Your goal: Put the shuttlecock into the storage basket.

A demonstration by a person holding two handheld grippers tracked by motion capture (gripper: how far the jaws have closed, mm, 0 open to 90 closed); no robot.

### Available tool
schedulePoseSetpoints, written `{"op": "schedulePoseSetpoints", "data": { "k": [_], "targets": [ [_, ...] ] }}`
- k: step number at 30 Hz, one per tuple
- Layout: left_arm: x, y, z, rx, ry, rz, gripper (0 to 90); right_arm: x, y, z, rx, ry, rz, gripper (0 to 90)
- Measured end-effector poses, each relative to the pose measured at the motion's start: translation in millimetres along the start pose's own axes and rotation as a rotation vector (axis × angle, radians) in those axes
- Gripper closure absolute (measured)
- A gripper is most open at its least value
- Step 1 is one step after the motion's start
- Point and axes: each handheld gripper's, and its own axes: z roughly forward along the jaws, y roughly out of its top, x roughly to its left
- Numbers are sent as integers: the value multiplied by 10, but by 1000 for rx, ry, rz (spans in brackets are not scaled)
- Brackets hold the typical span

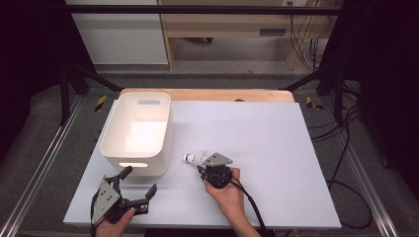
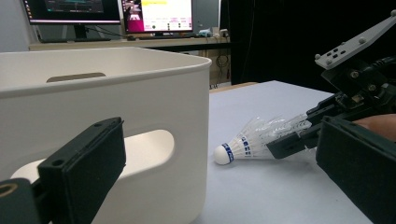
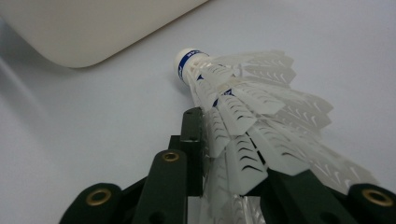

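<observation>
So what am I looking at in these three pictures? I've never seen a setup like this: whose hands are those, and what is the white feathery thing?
A person works at a table, holding a hand-held gripper in each hand. The high view looks down from above; the other two pictures come from small cameras riding on each gripper.

On the pale table stands a white bin with handle cutouts; what shows of its inside looks empty. Beside it lies a white shuttlecock with a blue band at its cork.

The right gripper has its fingers pressed on the shuttlecock's feathered skirt, with the cork pointing away towards the bin. The left gripper waits near the bin's front, open and holding nothing.
</observation>
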Motion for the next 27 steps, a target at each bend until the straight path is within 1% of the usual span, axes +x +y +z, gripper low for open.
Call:
{"op": "schedulePoseSetpoints", "data": {
  "k": [17,18,20,27],
  "targets": [
    [-1,0,0,0,0,0,16,-71,-17,-21,-2,37,7,834],
    [-1,0,0,0,0,0,16,-74,-19,-27,-2,39,10,861],
    [-2,0,1,0,0,1,16,-87,-21,-38,-5,52,8,881],
    [0,0,-1,0,1,1,16,-104,-27,-51,-7,64,3,887]
  ]
}}
